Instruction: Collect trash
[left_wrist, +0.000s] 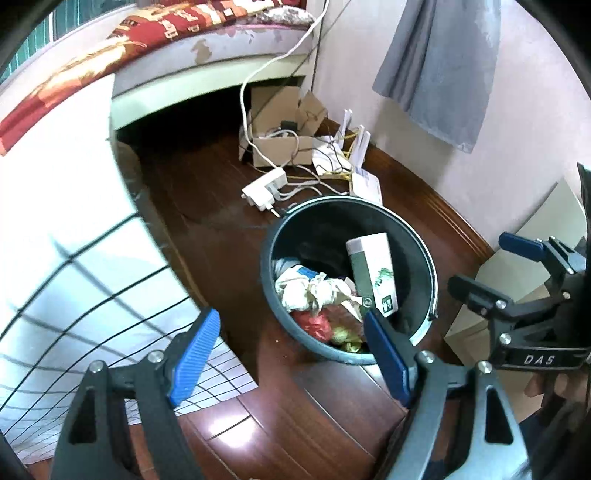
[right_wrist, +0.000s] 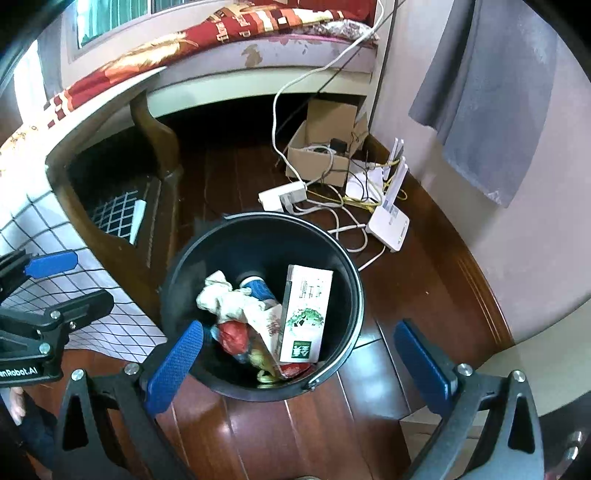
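Note:
A dark round bin (left_wrist: 428, 258) (right_wrist: 351, 284) stands on the wooden floor. Inside it lean a white and green carton (left_wrist: 373, 277) (right_wrist: 306, 314), crumpled white paper (left_wrist: 314, 291) (right_wrist: 225, 299) and a red wrapper (left_wrist: 314, 321) (right_wrist: 232, 336). My left gripper (left_wrist: 291, 350) hangs above the bin's near edge, open, nothing between its blue pads. My right gripper (right_wrist: 299, 358) is open wide over the bin's near rim, also empty. In the left wrist view the right gripper (left_wrist: 491, 262) shows at the right edge. The left gripper (right_wrist: 66, 277) appears at the left edge of the right wrist view.
Behind the bin lie a white power strip (left_wrist: 264, 188) (right_wrist: 282, 195), tangled cables, a white router (right_wrist: 388, 221) and an open cardboard box (left_wrist: 284, 144) (right_wrist: 321, 158). A bed with a checked sheet (left_wrist: 55, 258) and a wooden frame (right_wrist: 147, 236) stands left. A grey cloth (left_wrist: 443, 66) hangs on the wall.

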